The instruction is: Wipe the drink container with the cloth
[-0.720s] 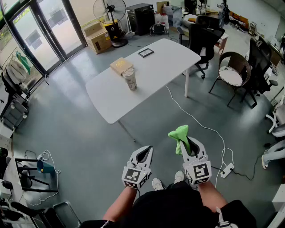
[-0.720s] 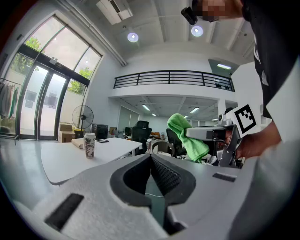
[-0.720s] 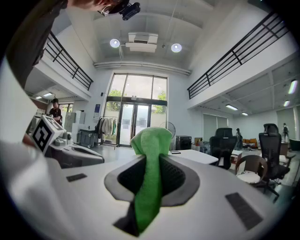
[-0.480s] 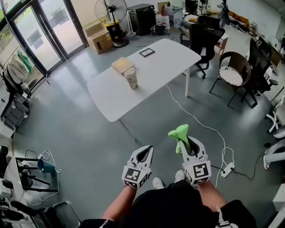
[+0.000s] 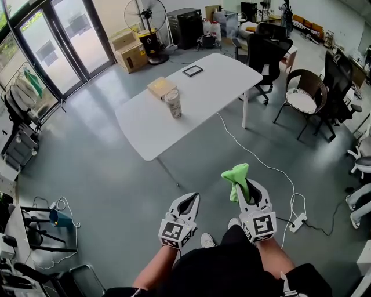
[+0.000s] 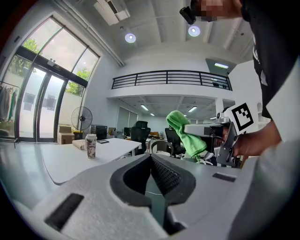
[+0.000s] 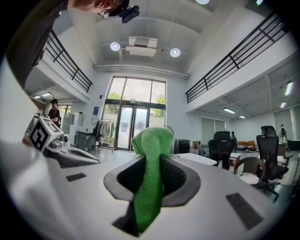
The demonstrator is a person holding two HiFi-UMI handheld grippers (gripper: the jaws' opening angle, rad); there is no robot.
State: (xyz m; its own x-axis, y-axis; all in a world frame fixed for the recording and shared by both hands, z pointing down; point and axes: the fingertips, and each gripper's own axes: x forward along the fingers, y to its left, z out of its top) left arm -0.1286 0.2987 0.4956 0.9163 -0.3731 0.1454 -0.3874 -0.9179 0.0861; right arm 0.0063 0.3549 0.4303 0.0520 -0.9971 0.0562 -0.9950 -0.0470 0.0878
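– Starting with the cloth (image 5: 236,174): where is it seen?

– It is pinched between the jaws of the right gripper (image 5: 249,188). In the right gripper view the green fabric is clamped between the ribbed inner faces. A bunched end stands up above the jaw tips, and the rest trails down toward the camera.

– And how is the left gripper (image 5: 189,200) found?

– Its jaws are pressed together, tip against tip, and nothing is caught between them. This is shown plainly in the left gripper view.

– How are the two grippers placed?

– Both are held low in front of the person (image 5: 220,270), side by side but apart, above the grey floor (image 5: 116,174). Their marker cubes are turned up toward the head camera.

– Where is the drink container (image 5: 173,103) to be found?

– It is stood upright on the white table (image 5: 214,78), well apart from both grippers, with a stretch of bare floor between. A patterned cup with a pale top is what can be made out. A tan box (image 5: 160,87) lies just behind it; whether the two touch cannot be told. A dark-framed flat item (image 5: 192,71) lies farther along the tabletop.

– What else is shown?

– A white cable (image 5: 255,154) is run across the floor from under the table to a power strip (image 5: 298,222), which lies to the right of the right gripper. Office chairs (image 5: 266,46) are seen beyond the table, and a standing fan (image 5: 144,14) is seen near the glass doors (image 5: 69,43).
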